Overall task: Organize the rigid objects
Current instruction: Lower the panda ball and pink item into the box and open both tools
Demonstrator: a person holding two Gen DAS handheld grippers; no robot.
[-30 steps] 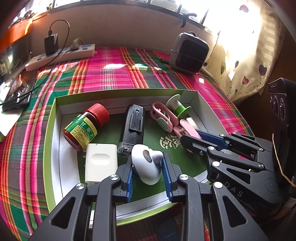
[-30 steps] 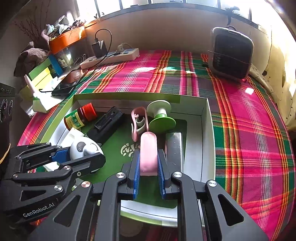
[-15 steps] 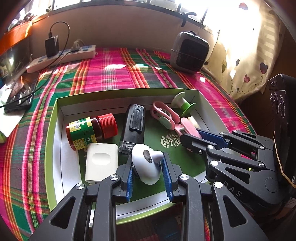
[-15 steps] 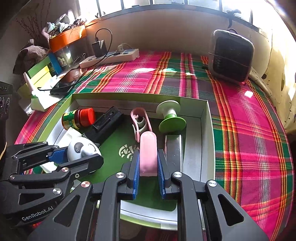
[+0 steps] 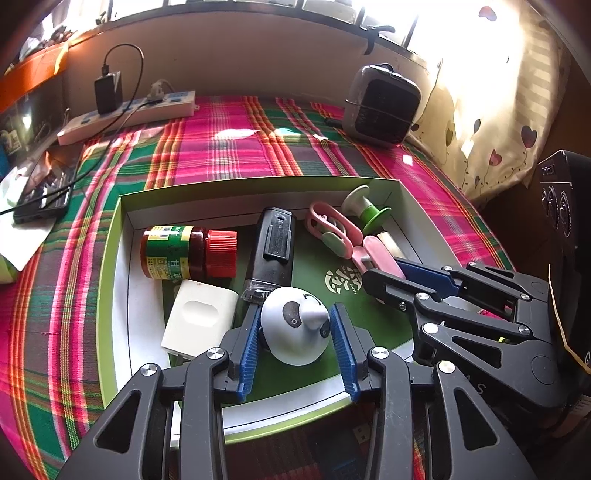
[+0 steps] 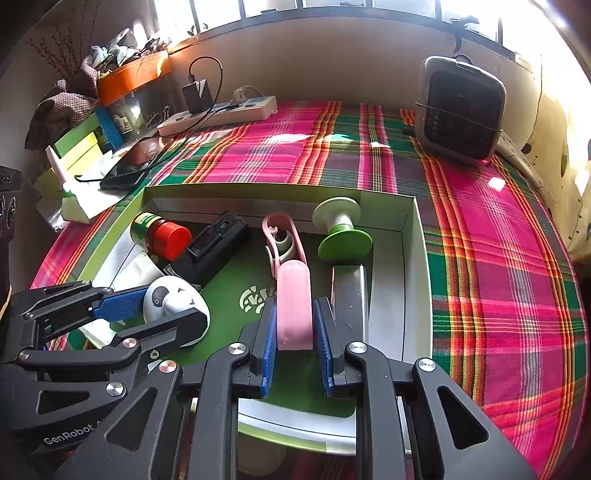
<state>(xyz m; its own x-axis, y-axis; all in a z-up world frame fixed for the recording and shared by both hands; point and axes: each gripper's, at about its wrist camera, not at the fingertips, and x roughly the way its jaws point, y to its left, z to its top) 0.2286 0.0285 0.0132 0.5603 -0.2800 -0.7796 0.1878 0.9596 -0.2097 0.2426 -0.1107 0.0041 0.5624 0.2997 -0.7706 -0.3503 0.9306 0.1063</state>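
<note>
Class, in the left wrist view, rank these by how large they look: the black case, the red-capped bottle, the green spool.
1. Black case and bottle: too alike to rank.
2. Spool: smallest, though farthest from the camera.

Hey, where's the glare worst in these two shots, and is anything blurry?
Left wrist view: the sunlit heart-print curtain blows out top right, and bright patches glint on the plaid tablecloth. Right wrist view: the windows wash out white. Both views bend straight edges, though the green-rimmed box stays sharp.
</note>
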